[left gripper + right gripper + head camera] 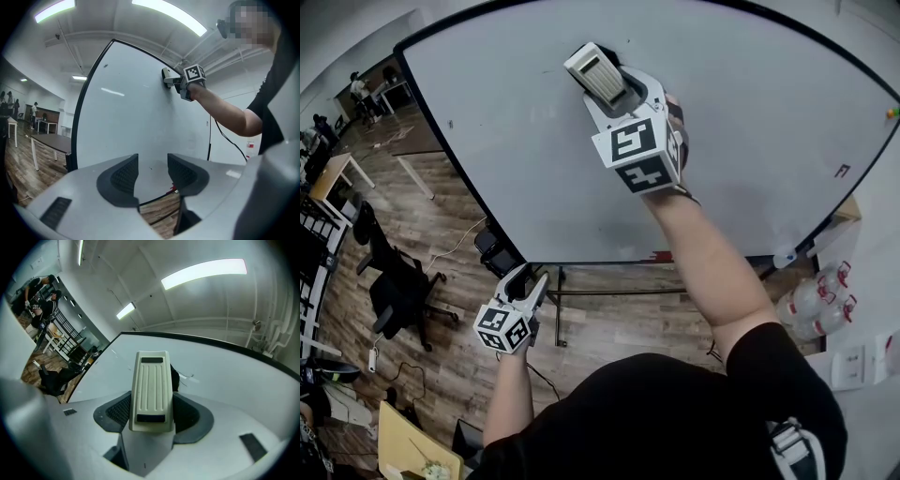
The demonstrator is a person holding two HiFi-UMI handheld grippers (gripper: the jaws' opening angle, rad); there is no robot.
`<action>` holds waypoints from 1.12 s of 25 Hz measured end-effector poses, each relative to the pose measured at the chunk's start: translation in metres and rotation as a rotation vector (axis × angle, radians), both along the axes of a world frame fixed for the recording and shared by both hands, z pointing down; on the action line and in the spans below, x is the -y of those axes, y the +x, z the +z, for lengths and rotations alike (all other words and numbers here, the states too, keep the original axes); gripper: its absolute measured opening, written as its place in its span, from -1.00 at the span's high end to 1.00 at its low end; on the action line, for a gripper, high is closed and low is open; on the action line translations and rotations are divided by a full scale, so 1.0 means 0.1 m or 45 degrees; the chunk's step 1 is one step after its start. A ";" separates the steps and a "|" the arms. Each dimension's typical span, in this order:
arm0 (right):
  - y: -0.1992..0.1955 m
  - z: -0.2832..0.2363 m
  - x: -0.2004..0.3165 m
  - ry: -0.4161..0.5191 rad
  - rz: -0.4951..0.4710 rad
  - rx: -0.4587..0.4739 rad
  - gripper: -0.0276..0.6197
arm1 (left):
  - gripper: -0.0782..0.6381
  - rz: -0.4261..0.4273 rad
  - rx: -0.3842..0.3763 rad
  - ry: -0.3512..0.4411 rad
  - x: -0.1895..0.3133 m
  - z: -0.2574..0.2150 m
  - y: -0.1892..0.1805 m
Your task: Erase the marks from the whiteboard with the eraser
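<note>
A cream ribbed eraser (595, 72) is pressed flat against the upper middle of the large whiteboard (769, 141). My right gripper (614, 89) is shut on the eraser (151, 390), gripped between both jaws. A small dark mark (189, 377) shows on the board just beside the eraser's far end. From the left gripper view the eraser (167, 78) and the right gripper (174, 81) meet the whiteboard (131, 131) high up. My left gripper (532, 289) hangs low below the board's bottom edge, open with nothing between its jaws (152, 174).
A black office chair (398, 281) and desks (337, 173) stand on the wooden floor at the left. Water bottles (816, 300) sit at the right below the board. A small mark (842, 171) lies near the board's right edge. People stand far off at the upper left (361, 92).
</note>
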State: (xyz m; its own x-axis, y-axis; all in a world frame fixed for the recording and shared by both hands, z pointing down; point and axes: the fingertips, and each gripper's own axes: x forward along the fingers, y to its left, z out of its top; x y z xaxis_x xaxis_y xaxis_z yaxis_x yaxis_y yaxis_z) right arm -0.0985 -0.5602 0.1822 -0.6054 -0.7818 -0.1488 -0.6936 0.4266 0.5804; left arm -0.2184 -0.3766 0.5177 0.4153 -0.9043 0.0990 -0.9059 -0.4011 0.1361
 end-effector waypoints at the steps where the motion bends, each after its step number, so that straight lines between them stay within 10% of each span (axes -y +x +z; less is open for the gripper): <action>1: 0.08 -0.04 0.02 0.005 0.014 0.011 0.15 | 0.21 0.004 0.000 0.000 0.01 -0.01 0.01; 16: 1.63 -0.10 0.34 -0.037 0.343 0.140 0.15 | 0.21 0.125 0.009 -0.012 0.13 0.02 0.34; 28: 1.87 0.02 0.36 -0.061 0.364 0.159 0.15 | 0.21 0.156 0.023 0.006 0.09 -0.07 0.42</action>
State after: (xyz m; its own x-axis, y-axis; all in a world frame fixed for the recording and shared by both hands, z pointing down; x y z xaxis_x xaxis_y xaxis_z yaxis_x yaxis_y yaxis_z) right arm 0.0883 -0.5960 0.1838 -0.3394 -0.9257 -0.1669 -0.8542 0.2289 0.4669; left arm -0.1765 -0.3857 0.5104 0.5209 -0.8474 0.1029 -0.8523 -0.5095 0.1182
